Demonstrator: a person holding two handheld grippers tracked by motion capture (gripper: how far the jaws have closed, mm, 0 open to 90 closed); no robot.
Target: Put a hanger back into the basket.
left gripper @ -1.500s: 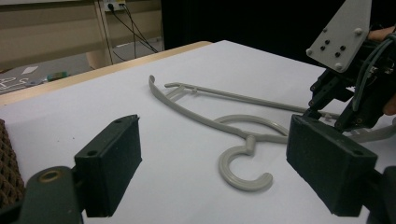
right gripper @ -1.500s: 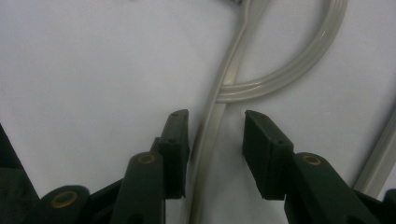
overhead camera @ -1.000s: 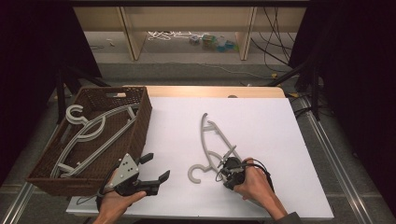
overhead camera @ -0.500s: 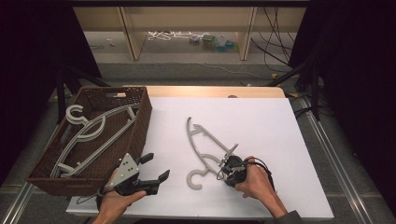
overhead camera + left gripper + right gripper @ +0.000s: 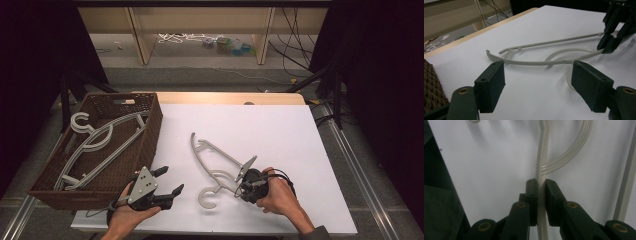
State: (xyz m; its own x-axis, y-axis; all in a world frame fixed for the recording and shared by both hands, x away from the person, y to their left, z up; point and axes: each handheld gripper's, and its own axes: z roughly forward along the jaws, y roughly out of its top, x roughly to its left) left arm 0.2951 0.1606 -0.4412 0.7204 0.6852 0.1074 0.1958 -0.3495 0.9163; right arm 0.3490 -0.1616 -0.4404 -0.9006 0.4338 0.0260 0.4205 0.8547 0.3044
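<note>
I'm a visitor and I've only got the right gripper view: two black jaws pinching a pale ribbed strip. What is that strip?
Observer: It is part of a grey clothes hanger that lies on the white table. The right gripper clamps it near the hook.
Operator: Is that the only hanger?
Observer: No, more hangers lie in a brown wicker basket at the table's left edge.
Operator: What is the other hand doing?
Observer: The left gripper sits between basket and hanger. Its jaws have just been closing a little, but they stand apart with nothing between them.
</note>
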